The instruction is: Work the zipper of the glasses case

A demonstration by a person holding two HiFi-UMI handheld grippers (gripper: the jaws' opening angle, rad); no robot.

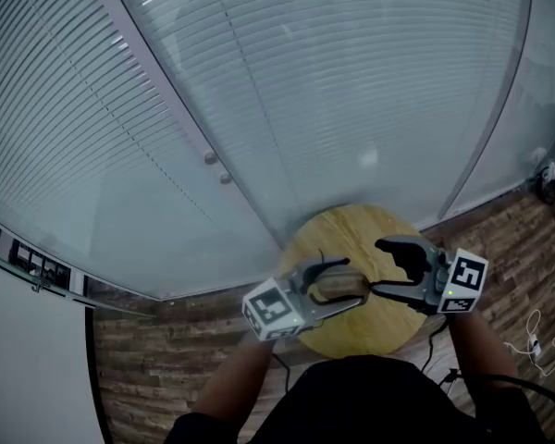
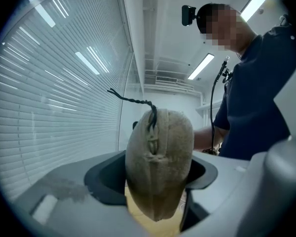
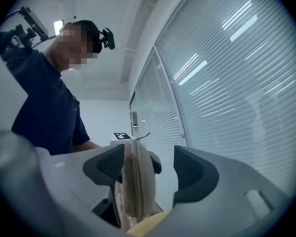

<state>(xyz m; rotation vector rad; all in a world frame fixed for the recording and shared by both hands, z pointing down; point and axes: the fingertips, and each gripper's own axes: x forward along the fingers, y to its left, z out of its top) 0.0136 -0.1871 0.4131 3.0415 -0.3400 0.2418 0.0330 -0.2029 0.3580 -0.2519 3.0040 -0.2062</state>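
left tongs (image 1: 340,285) clench the tan glasses case (image 2: 160,181), zipper cord (image 2: 130,99) sticking up above them; right tongs (image 3: 153,172) stand released, the case's far end facing their gap.

Round wooden table (image 1: 344,228), brick floor (image 1: 180,345), slatted blinds (image 1: 305,81)

Navy short-sleeved shirt (image 2: 256,98), black camera (image 2: 189,15) on head. Grey left gripper (image 1: 356,280) and right gripper (image 1: 379,266), black jaws. 1 white cube (image 1: 268,308) with black square markers on each.
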